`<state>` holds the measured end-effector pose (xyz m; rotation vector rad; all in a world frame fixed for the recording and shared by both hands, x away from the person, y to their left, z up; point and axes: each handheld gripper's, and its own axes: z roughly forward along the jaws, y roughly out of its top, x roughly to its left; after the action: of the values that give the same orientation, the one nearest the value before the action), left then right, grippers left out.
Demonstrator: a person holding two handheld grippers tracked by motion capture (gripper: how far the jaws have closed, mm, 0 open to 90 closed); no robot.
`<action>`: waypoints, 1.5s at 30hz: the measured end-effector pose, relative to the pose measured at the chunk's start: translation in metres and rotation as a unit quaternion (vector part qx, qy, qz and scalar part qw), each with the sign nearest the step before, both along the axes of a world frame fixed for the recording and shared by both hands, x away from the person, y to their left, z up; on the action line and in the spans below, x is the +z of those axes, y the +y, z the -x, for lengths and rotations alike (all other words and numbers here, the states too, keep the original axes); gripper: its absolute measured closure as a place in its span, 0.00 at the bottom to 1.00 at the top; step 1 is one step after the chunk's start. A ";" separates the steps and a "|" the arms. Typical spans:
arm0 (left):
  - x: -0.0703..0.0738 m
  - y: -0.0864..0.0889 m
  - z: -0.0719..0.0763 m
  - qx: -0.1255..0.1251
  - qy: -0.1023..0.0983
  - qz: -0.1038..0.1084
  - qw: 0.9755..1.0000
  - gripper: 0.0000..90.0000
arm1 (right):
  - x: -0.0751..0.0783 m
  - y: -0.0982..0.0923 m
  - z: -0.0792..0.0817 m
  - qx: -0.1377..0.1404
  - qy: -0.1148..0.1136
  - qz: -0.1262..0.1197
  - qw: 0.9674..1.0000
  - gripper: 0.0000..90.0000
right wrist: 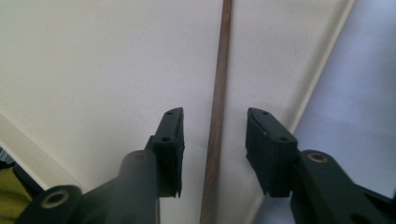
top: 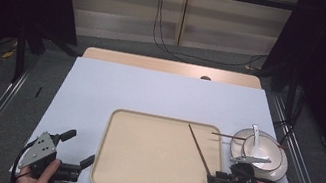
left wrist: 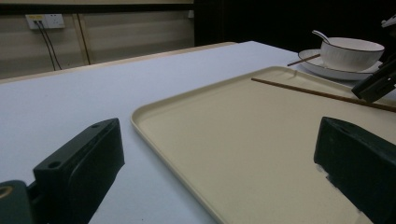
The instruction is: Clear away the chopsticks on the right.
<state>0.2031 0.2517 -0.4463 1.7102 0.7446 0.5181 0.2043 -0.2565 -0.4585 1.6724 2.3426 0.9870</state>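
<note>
At the desk's near edge, your left tool (top: 74, 149) rests with its jaws wide apart, holding nothing, just left of the beige tray (top: 137, 168). Your right tool (top: 216, 178) sits over the tray's near right corner, jaws partly apart around the brown chopstick (top: 201, 151), which lies on the tray untouched. Farther right, a bowl (top: 262, 150) with a spoon (top: 255, 134) stands on a plate (top: 280, 172); a second chopstick (top: 224, 135) rests across the plate's rim.
</note>
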 end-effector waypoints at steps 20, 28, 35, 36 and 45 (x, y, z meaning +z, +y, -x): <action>0.000 0.000 0.001 0.006 0.002 0.004 1.000 0.02 | 0.039 -0.046 0.012 0.069 -0.147 -0.058 0.985 0.09; -0.001 0.000 0.001 0.006 0.003 0.002 1.000 0.02 | 0.057 -0.096 0.002 0.109 -0.230 -0.048 0.966 0.09; -0.001 0.000 0.000 0.007 0.004 0.001 1.000 0.02 | 0.062 -0.132 -0.018 0.124 -0.265 -0.042 0.955 0.09; -0.001 0.000 0.000 0.007 0.005 0.001 1.000 0.02 | 0.063 -0.137 -0.021 0.130 -0.268 -0.040 0.954 0.08; 0.000 -0.001 0.000 0.004 0.003 -0.007 1.000 0.02 | 0.064 -0.186 -0.052 0.127 -0.247 -0.026 0.960 0.03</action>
<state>0.2028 0.2507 -0.4464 1.7230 0.7535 0.5244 0.2560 -0.4422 -0.3945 0.9901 2.2239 1.3347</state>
